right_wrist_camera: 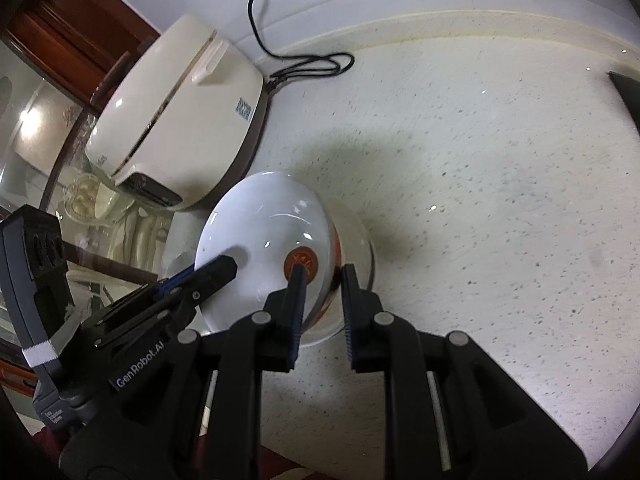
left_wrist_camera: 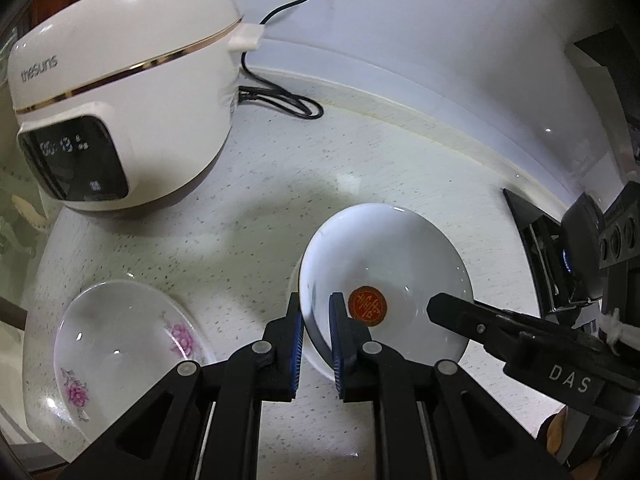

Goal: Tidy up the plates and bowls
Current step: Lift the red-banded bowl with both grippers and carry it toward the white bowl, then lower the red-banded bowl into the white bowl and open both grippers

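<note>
Speckled pale surface (left_wrist_camera: 248, 184) carries a rice cooker (left_wrist_camera: 120, 92) beyond the fingers. Left of the left gripper (left_wrist_camera: 316, 334) lies a flowered plate (left_wrist_camera: 116, 344). Both it and the right gripper (right_wrist_camera: 322, 304) clench opposite rims of the white bowl (left_wrist_camera: 392, 264), which looks headed for that plate.

We see the right gripper (right_wrist_camera: 322, 280) at bottom centre pinching the right-hand wall of a white bowl (right_wrist_camera: 256, 248) with a red-orange medallion inside, one finger inside, one outside. The left gripper (right_wrist_camera: 218, 270) reaches in from lower left, closed on the bowl's left rim. A cream rice cooker (right_wrist_camera: 172, 120) sits upper left with its black cord (right_wrist_camera: 304, 66) looped on the speckled counter (right_wrist_camera: 500, 200); glass table edge far left.
</note>
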Motion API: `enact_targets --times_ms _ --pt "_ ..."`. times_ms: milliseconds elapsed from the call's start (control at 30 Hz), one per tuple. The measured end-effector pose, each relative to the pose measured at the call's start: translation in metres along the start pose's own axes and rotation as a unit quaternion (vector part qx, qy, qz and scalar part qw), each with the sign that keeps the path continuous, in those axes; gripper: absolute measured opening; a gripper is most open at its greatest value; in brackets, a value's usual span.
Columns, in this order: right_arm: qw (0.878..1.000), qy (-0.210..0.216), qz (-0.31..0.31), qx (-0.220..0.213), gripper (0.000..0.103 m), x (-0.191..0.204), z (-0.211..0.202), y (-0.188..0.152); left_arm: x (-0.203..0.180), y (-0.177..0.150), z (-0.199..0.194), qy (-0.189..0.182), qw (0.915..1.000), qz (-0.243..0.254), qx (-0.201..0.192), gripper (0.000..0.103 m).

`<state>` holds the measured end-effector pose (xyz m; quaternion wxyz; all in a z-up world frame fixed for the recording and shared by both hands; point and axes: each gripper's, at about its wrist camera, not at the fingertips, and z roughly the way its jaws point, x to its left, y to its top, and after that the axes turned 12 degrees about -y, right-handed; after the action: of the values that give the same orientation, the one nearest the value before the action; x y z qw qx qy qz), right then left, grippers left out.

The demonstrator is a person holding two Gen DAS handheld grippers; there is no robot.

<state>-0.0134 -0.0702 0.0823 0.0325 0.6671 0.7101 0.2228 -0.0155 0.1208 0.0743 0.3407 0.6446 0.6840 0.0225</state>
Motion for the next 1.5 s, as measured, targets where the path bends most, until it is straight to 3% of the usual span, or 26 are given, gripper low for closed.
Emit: enact_targets --times_ms 567,1033,1167,1233,1300,1367,1433,1500 --pt "1.000 -0.024 -0.007 0.017 0.022 0.001 0.011 -0.003 0.001 -0.004 0.010 -0.001 0.9995 0.019 0.027 0.013" --pt "0.999 -0.039 -0.022 0.010 0.027 0.003 0.006 -0.005 0.001 -0.004 0.010 0.003 0.9994 0.023 0.027 0.017" --pt "0.999 -0.036 -0.023 0.008 0.031 0.003 0.005 -0.006 0.002 -0.004 0.011 0.008 0.9993 0.024 0.027 0.018" --pt "0.999 -0.038 -0.023 0.002 0.032 0.002 0.002 -0.005 -0.004 -0.005 0.008 0.040 0.9980 0.047 0.015 0.018" --pt "0.999 -0.046 -0.019 -0.010 0.038 0.001 -0.002 -0.004 -0.011 -0.004 0.002 0.054 0.9962 0.069 0.002 0.018" --pt "0.999 -0.041 -0.006 -0.016 0.063 -0.004 -0.005 -0.002 -0.015 -0.004 -0.002 0.056 0.9953 0.078 -0.006 0.020" --pt "0.999 -0.035 0.002 -0.014 0.069 -0.006 -0.004 -0.002 -0.016 -0.004 -0.001 0.059 0.9948 0.083 -0.004 0.038" --pt "0.999 -0.038 0.002 -0.006 0.069 -0.007 0.000 -0.003 -0.015 -0.004 0.000 0.057 0.9953 0.079 -0.002 0.051"
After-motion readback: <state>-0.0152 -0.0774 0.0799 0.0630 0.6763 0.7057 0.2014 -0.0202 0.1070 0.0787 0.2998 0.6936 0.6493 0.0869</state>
